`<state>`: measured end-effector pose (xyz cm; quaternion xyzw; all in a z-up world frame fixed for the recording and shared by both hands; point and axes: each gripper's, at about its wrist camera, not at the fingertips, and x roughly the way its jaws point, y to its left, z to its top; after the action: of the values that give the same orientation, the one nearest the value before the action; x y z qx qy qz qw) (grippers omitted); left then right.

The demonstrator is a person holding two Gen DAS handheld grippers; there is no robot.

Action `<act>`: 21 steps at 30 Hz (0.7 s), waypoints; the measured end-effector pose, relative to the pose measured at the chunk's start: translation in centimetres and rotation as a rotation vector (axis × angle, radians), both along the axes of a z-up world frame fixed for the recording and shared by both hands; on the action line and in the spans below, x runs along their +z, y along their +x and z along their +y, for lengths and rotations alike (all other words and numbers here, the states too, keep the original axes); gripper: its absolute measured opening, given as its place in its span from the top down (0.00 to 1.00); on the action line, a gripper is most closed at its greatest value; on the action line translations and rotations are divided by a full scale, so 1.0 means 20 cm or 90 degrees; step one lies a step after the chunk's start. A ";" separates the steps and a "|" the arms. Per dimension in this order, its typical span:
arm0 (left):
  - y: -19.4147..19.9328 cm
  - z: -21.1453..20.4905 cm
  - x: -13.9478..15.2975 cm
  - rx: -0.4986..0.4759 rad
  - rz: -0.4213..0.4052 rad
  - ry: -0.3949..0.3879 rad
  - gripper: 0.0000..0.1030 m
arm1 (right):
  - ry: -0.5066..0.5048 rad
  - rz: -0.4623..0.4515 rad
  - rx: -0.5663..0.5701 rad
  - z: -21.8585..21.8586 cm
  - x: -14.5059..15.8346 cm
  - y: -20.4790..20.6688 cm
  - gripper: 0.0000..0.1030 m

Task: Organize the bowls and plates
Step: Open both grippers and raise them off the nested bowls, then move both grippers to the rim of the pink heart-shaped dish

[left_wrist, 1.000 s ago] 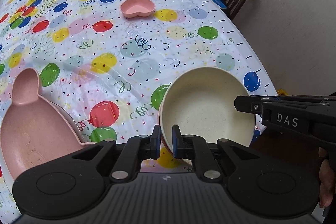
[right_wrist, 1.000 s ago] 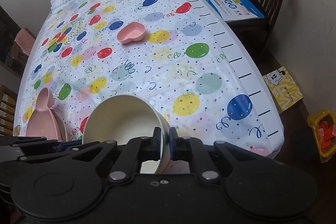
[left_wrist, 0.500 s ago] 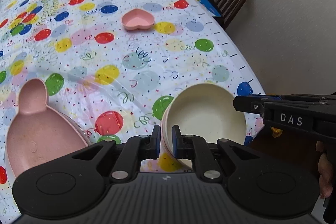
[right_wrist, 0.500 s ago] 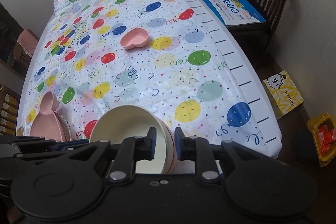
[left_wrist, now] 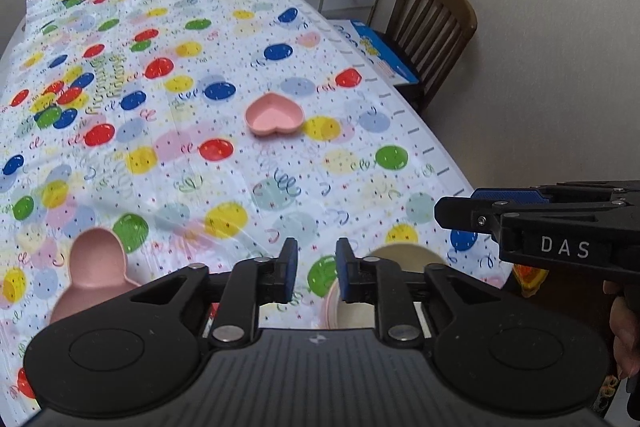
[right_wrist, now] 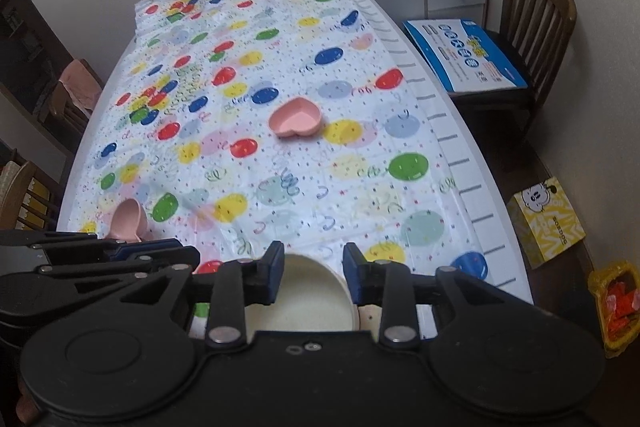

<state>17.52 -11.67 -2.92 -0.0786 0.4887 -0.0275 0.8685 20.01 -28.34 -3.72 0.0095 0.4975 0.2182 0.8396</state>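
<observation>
My left gripper (left_wrist: 313, 269) and my right gripper (right_wrist: 313, 271) have both just been opening, and their jaws now stand apart around nothing. The cream bowl (right_wrist: 304, 301) sits on the table (right_wrist: 448, 131) edge just below them, a pink plate (left_wrist: 94, 269) to its left and a pink heart dish (right_wrist: 296, 117) well beyond it.

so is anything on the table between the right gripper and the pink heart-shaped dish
Nothing visible. From the right gripper, jaws open above the cream round bowl, only bare balloon-print tablecloth stretches to the pink heart-shaped dish.
</observation>
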 end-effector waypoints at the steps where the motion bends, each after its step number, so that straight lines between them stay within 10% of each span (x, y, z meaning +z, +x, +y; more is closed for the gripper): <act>1: 0.01 0.01 0.01 0.002 -0.004 0.001 0.71 | 0.002 -0.006 0.002 0.01 0.01 0.01 0.66; 6: 0.08 0.05 0.04 0.022 -0.025 0.011 0.45 | 0.006 -0.027 0.015 0.05 0.06 0.09 0.60; 21: 0.39 0.24 0.00 0.118 -0.035 0.025 0.26 | 0.014 -0.069 0.054 0.17 0.12 0.44 0.21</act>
<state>25.28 -6.80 -2.92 -0.1052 0.4556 0.0604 0.8819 28.84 -24.98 -1.32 -0.0137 0.4491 0.2591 0.8550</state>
